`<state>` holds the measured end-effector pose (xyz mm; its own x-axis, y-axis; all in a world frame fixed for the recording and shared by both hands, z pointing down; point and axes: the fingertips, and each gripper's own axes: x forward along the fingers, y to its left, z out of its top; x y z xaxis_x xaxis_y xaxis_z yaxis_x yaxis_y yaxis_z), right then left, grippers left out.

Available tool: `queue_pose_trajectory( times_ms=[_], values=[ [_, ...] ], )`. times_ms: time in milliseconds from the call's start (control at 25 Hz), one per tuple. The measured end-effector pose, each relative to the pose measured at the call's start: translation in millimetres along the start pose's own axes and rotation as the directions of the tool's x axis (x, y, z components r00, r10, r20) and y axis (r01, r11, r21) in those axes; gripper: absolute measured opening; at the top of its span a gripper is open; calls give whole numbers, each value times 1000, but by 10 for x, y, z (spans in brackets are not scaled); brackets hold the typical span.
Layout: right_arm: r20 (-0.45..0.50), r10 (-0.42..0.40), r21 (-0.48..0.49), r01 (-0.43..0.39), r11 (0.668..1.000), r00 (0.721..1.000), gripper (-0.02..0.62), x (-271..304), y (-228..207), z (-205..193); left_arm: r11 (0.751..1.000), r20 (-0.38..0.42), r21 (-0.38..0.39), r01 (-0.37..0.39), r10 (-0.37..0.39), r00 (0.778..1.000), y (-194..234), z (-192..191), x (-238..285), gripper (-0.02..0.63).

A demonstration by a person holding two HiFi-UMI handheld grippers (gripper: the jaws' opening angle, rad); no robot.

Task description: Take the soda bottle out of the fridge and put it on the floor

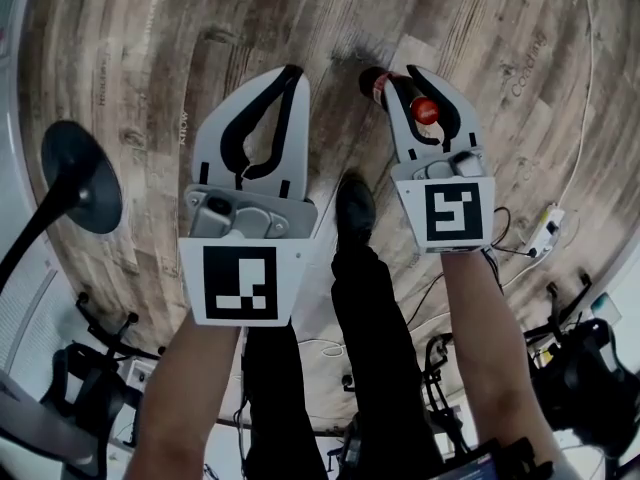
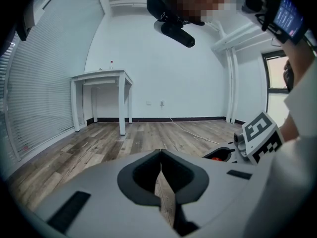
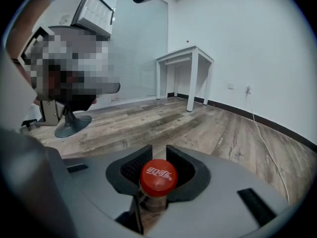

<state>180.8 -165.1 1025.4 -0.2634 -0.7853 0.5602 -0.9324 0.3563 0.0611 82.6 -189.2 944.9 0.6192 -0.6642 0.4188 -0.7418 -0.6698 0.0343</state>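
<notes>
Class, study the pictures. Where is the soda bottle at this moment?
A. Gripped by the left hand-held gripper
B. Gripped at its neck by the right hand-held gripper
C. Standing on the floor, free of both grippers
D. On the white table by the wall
B: in the right gripper view the soda bottle sits clamped at its neck between the jaws of the right hand-held gripper, while the left hand-held gripper is shut on nothing.

Bare wooden floor (image 1: 250,28) lies open below and ahead of the left gripper (image 1: 292,76) and right gripper (image 1: 405,80). A black chair base (image 1: 85,178) stands near the left one. The person's shoe (image 1: 355,208) sits between them. A power strip (image 1: 546,230) and a white cable (image 3: 262,136) lie to the right. A white table (image 2: 101,78) stands well apart, by the wall.
</notes>
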Motion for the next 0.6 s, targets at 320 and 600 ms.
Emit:
queue_pose_trajectory(
  times_ms=[320, 600],
  values=[
    [-71, 6, 22, -5, 1000, 997, 103, 53, -39, -197, 1000, -7, 14, 7, -7, 1000, -43, -34, 59, 17],
    [-114, 25, 18, -23, 1000, 993, 104, 89, -14, -300, 1000, -19, 13, 7, -7, 1000, -75, -84, 68, 17]
  ],
)
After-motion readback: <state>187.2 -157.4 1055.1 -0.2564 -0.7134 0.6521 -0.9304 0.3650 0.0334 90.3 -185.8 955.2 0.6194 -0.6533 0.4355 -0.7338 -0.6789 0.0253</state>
